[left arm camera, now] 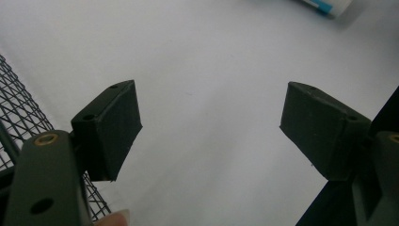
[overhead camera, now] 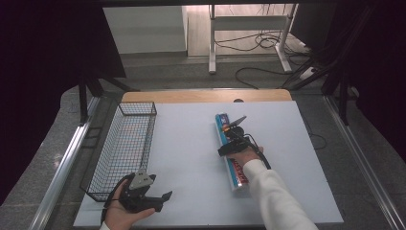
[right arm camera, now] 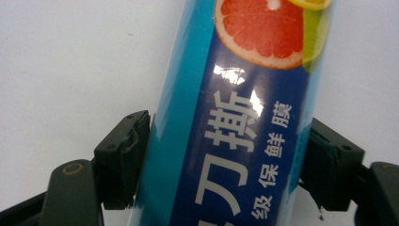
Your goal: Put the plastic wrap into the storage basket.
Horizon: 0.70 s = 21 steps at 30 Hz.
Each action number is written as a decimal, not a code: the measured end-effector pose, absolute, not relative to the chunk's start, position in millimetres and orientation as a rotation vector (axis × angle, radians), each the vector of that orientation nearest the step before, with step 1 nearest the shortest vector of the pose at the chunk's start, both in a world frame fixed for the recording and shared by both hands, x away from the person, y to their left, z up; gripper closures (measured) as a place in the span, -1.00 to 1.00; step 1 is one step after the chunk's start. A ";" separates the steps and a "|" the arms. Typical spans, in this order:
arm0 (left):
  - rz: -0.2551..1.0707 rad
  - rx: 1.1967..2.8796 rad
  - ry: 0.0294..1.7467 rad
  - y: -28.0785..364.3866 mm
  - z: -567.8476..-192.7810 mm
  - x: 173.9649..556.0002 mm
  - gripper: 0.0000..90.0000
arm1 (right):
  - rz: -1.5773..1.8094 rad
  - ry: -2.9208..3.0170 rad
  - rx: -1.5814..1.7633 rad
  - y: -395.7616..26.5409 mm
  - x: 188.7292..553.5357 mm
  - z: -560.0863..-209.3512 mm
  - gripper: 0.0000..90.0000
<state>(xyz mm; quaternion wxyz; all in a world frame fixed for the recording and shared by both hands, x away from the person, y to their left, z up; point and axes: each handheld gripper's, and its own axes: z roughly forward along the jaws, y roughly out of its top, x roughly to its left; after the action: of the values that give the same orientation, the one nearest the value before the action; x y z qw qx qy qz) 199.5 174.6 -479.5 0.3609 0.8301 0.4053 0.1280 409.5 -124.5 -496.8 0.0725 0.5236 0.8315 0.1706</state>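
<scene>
Basket [overhead camera: 123, 148]: one, wire, just left of the left gripper [overhead camera: 160, 200]; the left gripper view shows its mesh [left arm camera: 21, 122] beside the left jaw.
Left gripper: one, jaws spread, nothing between them; its own view shows bare mat [left arm camera: 207, 84] ahead and a roll end at the top right.
Mat [overhead camera: 191, 158]: one, white, under both grippers.
Roll [overhead camera: 231, 151]: one, blue, lying on the mat, well right of the left gripper, under the right one.
Right gripper [overhead camera: 230, 149]: one, pinching the roll's sides, pads touching it.
Label: the right gripper view shows a grapefruit slice [right arm camera: 263, 33] and white characters on the roll [right arm camera: 226, 141]; the high view leaves them blurred.
</scene>
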 end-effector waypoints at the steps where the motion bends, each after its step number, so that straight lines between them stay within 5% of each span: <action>1: 0.329 2.137 1.045 174.7 -479.4 199.3 -0.54 | 0.508 2.496 1.582 -124.4 409.5 -496.5 -0.42; 21: 0.331 2.134 1.049 175.9 -479.2 199.8 -0.54 | 0.656 2.468 1.777 -138.7 409.0 -494.8 -0.31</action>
<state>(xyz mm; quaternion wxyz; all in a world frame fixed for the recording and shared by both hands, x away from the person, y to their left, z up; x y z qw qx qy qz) 199.8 175.9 -479.2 0.3621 0.8286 0.4073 0.1284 409.0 -138.7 -494.8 0.0150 0.5710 0.7932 0.2109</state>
